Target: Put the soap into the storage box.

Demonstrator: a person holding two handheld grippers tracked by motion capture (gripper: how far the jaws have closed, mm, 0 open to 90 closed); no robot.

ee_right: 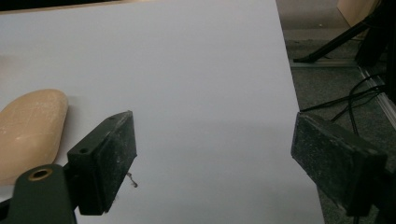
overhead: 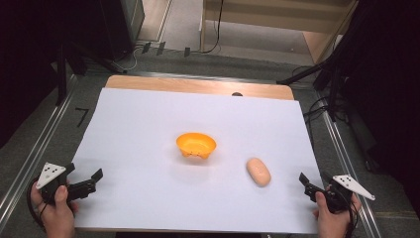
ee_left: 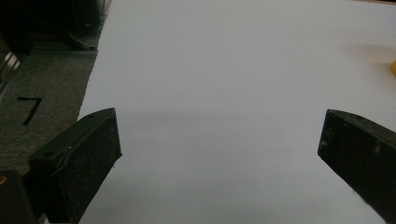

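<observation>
My right gripper [overhead: 311,184] sits low at the near right corner of the white sheet [overhead: 148,124], its jaws standing apart with nothing between them, only bare paper showing in the gap in the right gripper view [ee_right: 212,161]. I judge I hold it there because the bread roll [overhead: 258,171] is the nearest thing to it: the tan, oval roll lies flat on the sheet just beside that gripper, on its inner side, and in the right gripper view it shows past the left jaw [ee_right: 28,130], close but not touching. From the roll, the orange bowl [overhead: 196,145] stands upright toward the far left, near but clearly apart, around the middle of the sheet, and looks empty. That layout suggests to me the roll is meant for the bowl, so an open grip beside the roll is a sensible ready stance. My left gripper [overhead: 86,182] rests well away from the roll, at the near left edge of the sheet, jaws also wide and holding nothing [ee_left: 219,144]; I take it to be parked clear of the work.
</observation>
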